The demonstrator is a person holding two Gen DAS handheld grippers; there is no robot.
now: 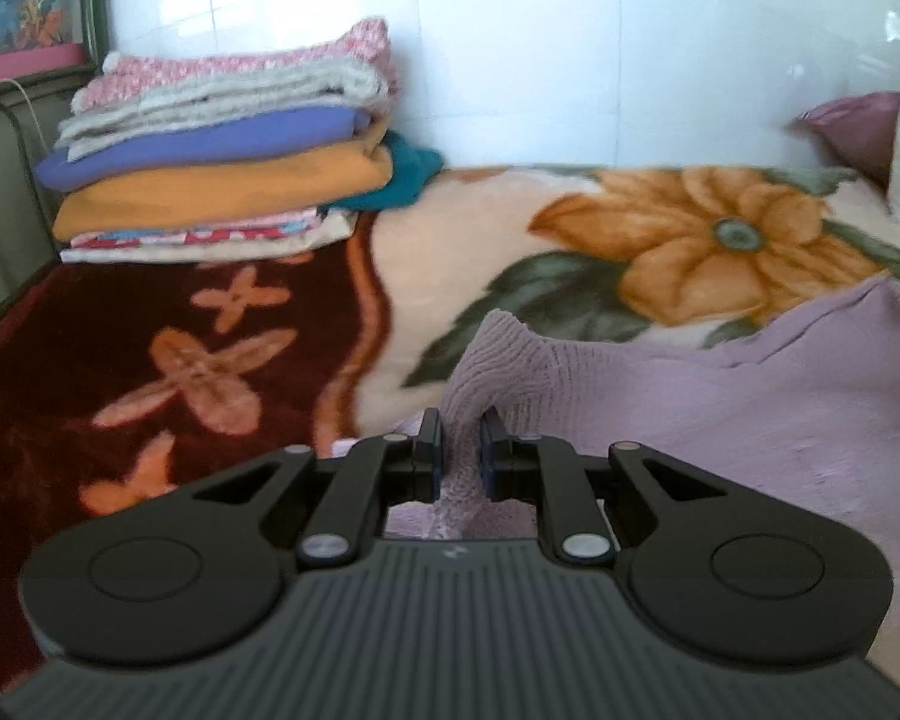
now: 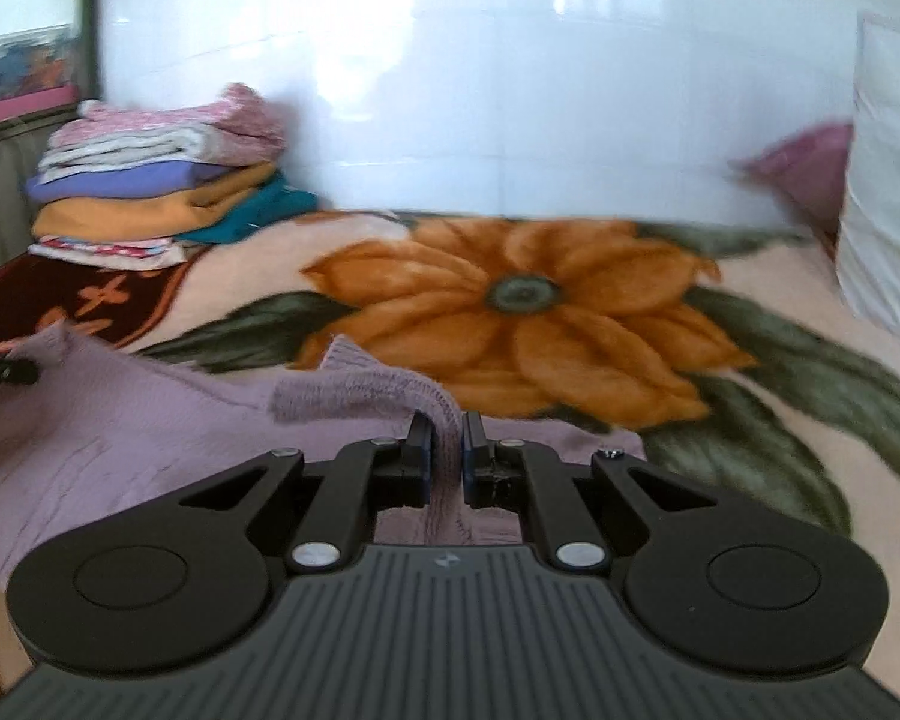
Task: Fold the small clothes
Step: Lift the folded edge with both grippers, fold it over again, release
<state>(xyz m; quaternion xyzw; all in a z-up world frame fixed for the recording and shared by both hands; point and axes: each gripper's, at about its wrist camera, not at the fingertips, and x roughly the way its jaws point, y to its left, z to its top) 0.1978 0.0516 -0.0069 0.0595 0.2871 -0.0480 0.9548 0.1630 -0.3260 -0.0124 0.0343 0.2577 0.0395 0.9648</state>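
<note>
Fingers of both tools are nearly closed, and each pair has a fold of the same lilac knitted garment [image 1: 720, 420] pinched between its pads. In the left wrist view the left gripper [image 1: 461, 444] holds a raised corner of the cloth, which stands up in a small peak just past the fingertips; the rest of the garment spreads away to the right, low over the blanket. In the right wrist view the right gripper [image 2: 447, 447] clamps a ribbed edge, perhaps a cuff or hem, which hangs over the left pad, and the body of the garment spreads to the left. At the far left edge of that view a dark tip, probably the other tool, touches the same cloth. Holding two separate points along one side seems to be the reason for this grip: the edge stays stretched between the two hands, so it can be carried over as one straight line, and the fold will come out even. The garment lies near, on a plush blanket [image 2: 798, 288] with a big orange flower, which gives a soft and wide place for folding. Farther, at the left, a stack of folded clothes [image 1: 222, 162] sits against the white wall, out of the working area, likely the place for finished pieces. At the far right stand a purple pillow [image 1: 852, 132] and a white one.
</note>
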